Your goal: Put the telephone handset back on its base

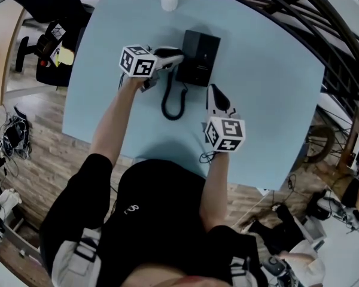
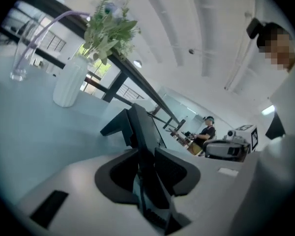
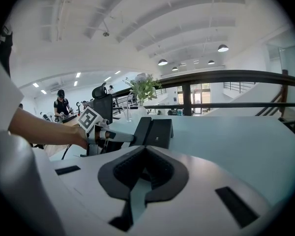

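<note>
The pale blue table (image 1: 269,94) bears the black base (image 1: 202,55), with the handset (image 3: 139,130) standing along its left edge, seemingly not yet flat in the cradle. The left gripper (image 1: 175,58) pinches the handset between its jaws. The right gripper (image 1: 214,94), its jaws pressed together on nothing, sits near the coiled cord (image 1: 173,103).

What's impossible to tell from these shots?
- Whether the handset is seated on the base: in the head view the left claw covers it.
- The base's top face: too small and dark to read in the head view.
- The cord's handset end: head view, hidden under the left claw.
- The vase's plant: cut off by the head view's top edge.
</note>
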Motion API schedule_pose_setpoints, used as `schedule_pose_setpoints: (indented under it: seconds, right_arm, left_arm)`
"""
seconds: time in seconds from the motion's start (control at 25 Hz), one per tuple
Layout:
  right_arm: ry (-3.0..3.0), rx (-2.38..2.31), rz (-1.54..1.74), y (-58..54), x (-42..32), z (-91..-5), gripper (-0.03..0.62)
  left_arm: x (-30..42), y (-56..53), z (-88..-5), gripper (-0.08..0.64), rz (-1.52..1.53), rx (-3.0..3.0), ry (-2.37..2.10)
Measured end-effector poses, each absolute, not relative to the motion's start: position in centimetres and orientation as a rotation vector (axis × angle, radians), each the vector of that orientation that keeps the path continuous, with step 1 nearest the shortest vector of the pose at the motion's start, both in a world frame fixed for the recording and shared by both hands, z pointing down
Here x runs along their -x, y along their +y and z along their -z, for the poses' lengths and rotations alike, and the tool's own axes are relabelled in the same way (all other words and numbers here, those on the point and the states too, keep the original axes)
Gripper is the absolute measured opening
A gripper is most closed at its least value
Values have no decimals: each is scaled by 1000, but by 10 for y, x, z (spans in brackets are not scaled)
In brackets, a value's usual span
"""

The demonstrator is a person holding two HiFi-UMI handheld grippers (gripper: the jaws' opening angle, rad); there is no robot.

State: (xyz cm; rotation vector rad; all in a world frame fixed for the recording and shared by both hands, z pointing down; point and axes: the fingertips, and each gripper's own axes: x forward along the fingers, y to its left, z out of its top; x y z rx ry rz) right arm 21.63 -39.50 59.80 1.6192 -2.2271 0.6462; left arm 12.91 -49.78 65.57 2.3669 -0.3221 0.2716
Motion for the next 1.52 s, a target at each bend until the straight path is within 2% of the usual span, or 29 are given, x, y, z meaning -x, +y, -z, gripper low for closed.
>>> schedule_pose_setpoints:
  seconds: [0.28, 0.48, 0.68, 0.92, 1.16, 1.36, 1.52]
  right_arm:
    - [-2245, -1620, -598, -394, -207, -584, -6]
    - [-2259, -1653, -525, -389, -203, -557, -6]
    - [-2283, -1705, -436, -381, -197, -524, -6]
    - [-2339, -1785, -304, -385, -185, -466, -6]
    - [-2352, -1938, -218, -386, -179, -412, -6]
    - [-2204, -1976, 59, -353, -156, -380, -6]
    - [-2245, -2027, -53, -327, -151, -404, -8]
  left_arm:
    - [-130, -504, -655, 89, -531, -2515, -597]
    - [-113, -507, -607, 82, -268, -2452, -767]
    - [-91, -500, -524, 7, -34, -2471, -951]
    - [-54, -468, -432, 0, 158, -2500, -1202]
    - [-23, -420, -396, 0, 124, -2561, -1447]
    - [-22, -381, -395, 0, 50, -2675, -1416]
    - [-33, -351, -396, 0, 36, -2727, -1350]
